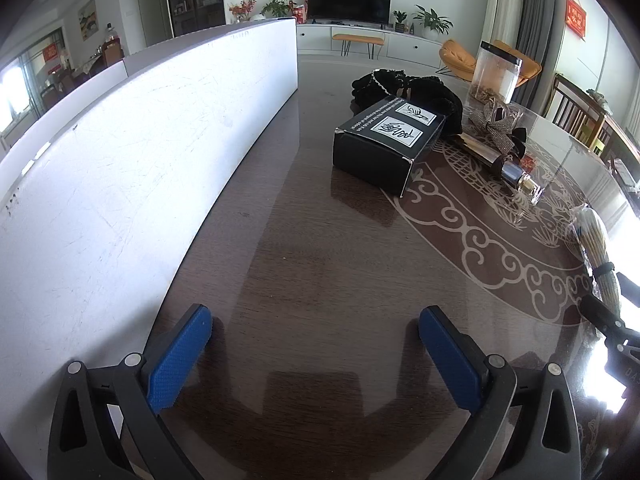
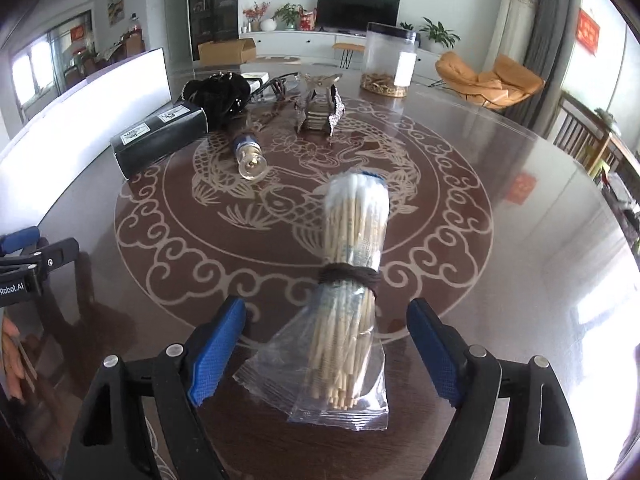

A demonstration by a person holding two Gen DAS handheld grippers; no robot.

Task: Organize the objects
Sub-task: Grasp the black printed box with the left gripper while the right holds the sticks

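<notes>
The right hand-held gripper (image 2: pixel 326 344) stood released, its jaws wide around a bagged cotton swab bundle (image 2: pixel 352 280) lying near the worktop (image 2: pixel 500 280) centre. The left hand-held gripper (image 1: pixel 314 354), reading "Robot.AI", gaped empty beside the white board (image 1: pixel 140 140); the black box (image 1: pixel 386 142) label was illegible.

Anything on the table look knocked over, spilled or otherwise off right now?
Nothing spilled. The small glass bottle lies on its side near the black box, and the bagged cotton swabs lie loose between the right gripper's open jaws, bag mouth crumpled.
</notes>
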